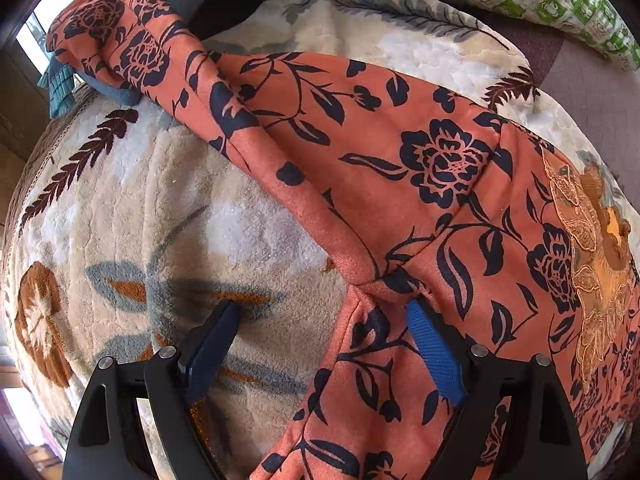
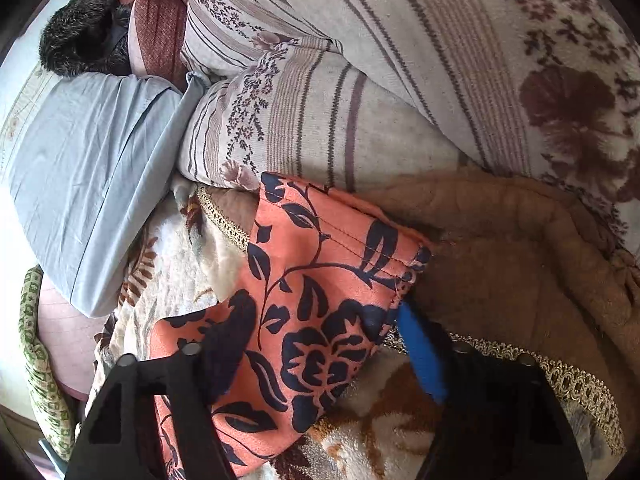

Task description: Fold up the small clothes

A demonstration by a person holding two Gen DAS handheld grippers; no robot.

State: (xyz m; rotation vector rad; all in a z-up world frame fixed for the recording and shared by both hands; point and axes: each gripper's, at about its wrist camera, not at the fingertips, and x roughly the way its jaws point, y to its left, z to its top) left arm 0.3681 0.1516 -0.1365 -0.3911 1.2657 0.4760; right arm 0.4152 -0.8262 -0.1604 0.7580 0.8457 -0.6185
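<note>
Orange garment [image 1: 400,184] with navy flowers lies on a plush leaf-patterned blanket [image 1: 120,220]; left tool [image 1: 324,316] gapes wide at its seam, right tool [image 2: 316,328] straddles its stitched hem, wide.

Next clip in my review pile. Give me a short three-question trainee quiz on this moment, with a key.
1. True or false: the left gripper is clamped shut on the orange floral garment.
2. What lies directly under the garment in the left wrist view: A bare wood, B the plush floral blanket, C a tiled floor?
3. In the right wrist view, which plain-coloured pillow lies left of the striped pillow?

Key: 1 false, its fingers stand apart, one on blanket, one over cloth. 2 B. 3 the light blue one.
</note>
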